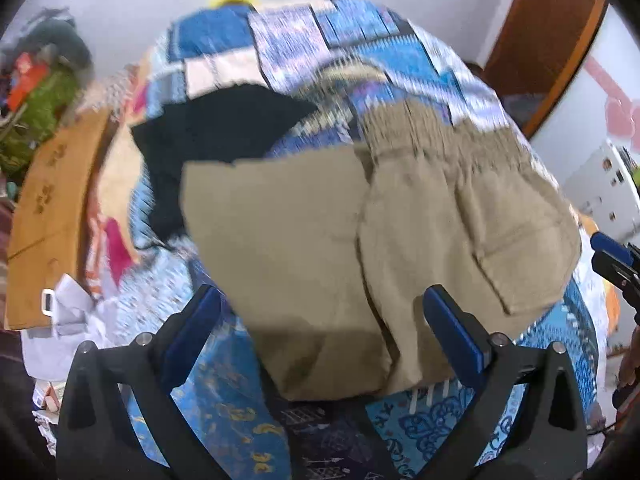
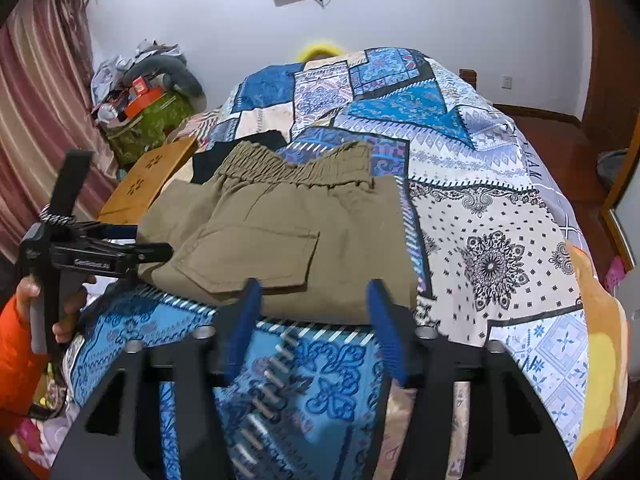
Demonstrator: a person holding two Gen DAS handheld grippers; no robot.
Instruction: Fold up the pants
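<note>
The khaki pants (image 1: pixel 360 240) lie folded into a short stack on the patchwork bedspread (image 1: pixel 304 48), waistband at the far right. In the right wrist view the pants (image 2: pixel 288 240) show the elastic waistband at the back and a back pocket on top. My left gripper (image 1: pixel 320 312) is open and empty, its blue pads on either side of the near edge of the pants. My right gripper (image 2: pixel 312 300) is open and empty at the pants' near edge. The left gripper (image 2: pixel 132 246) also shows at the pants' left side.
A black garment (image 1: pixel 216 140) lies on the bed behind the pants. A wooden board (image 2: pixel 148 180) rests at the bed's left edge. A cluttered green bag (image 2: pixel 148 120) stands by the curtain. The bedspread (image 2: pixel 500 200) stretches to the right.
</note>
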